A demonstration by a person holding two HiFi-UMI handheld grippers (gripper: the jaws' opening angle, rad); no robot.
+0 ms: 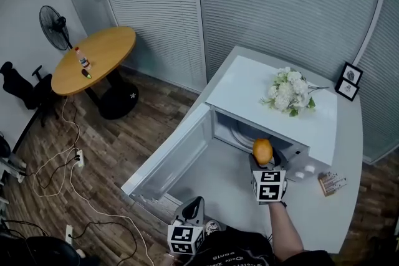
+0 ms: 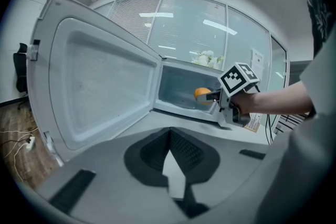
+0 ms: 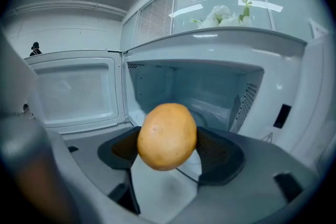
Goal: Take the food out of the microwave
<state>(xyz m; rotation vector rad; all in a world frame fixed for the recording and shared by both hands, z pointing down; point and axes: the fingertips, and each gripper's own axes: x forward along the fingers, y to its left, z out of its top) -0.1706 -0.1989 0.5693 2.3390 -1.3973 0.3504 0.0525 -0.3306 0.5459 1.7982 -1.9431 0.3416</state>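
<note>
Nearest to you, the left gripper (image 1: 194, 202) hangs low at the near edge of the white counter (image 1: 349, 152); its jaws are closed tip to tip and there is nothing between them. A little farther, the right gripper (image 1: 263, 157) has its jaws pressed on both sides of the food (image 1: 262, 150), a round orange-yellow piece; you hold it in the air just at the mouth of the microwave (image 1: 249, 87), and the open cavity (image 3: 210, 92) is directly behind it. The door (image 1: 174, 156) stands wide open to your left; its outer edge comes near to the left gripper, so the room on that side is narrow. To the right of the opening the counter is more open; only a small box (image 1: 331, 182) lies there. On top of the microwave lies a bunch of white flowers (image 1: 288, 91); a small picture frame (image 1: 349, 81) stands behind it. Far to the left, on the wooden floor, is a round table (image 1: 96, 59).
</note>
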